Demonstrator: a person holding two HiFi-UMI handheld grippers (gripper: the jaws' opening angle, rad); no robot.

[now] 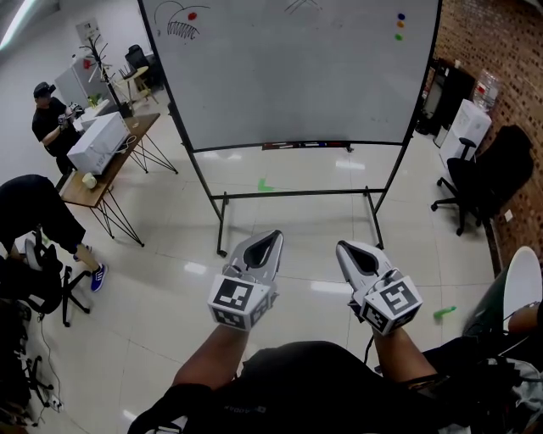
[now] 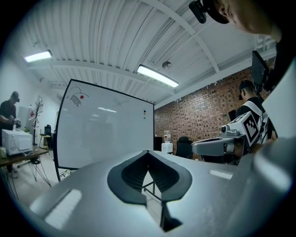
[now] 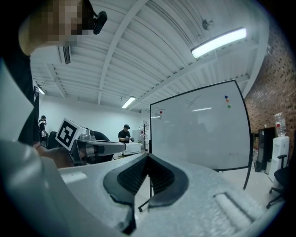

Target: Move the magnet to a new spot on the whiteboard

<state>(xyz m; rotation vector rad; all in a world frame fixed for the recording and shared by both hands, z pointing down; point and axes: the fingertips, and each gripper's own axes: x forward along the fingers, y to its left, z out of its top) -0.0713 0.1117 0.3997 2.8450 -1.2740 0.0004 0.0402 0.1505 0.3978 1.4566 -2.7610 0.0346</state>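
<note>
Stood well back from the wheeled whiteboard (image 1: 288, 76), facing it square on, with the left gripper (image 1: 272, 236) and the right gripper (image 1: 343, 247) held out level, side by side and near each other. Aimed at the foot of the stand rather than at the writing face: by the look of it a neutral carry, low enough to leave the board unblocked from above. In both gripper views, tongs pressed together at the tips and pinching nothing, with only floor and stand legs showing through the slit behind the tips. Up on the board, well apart from either gripper: a red magnet (image 1: 191, 15) at upper left, just beside a scribbled drawing (image 1: 181, 30), and at upper right a short column of blue magnet (image 1: 401, 15), orange magnet (image 1: 400, 26) and green magnet (image 1: 398, 36). All four set high, near the top edge, probably to leave the middle free for writing. No telling from here which of the four to count as the task's own. Fits two stages equally well: empty tongs ahead of a reach for a magnet, or empty tongs with a magnet already stuck at its new spot. Lower down, a marker tray (image 1: 305, 145) along the bottom rail and a strip of green tape (image 1: 265, 185) on the floor beneath.
</note>
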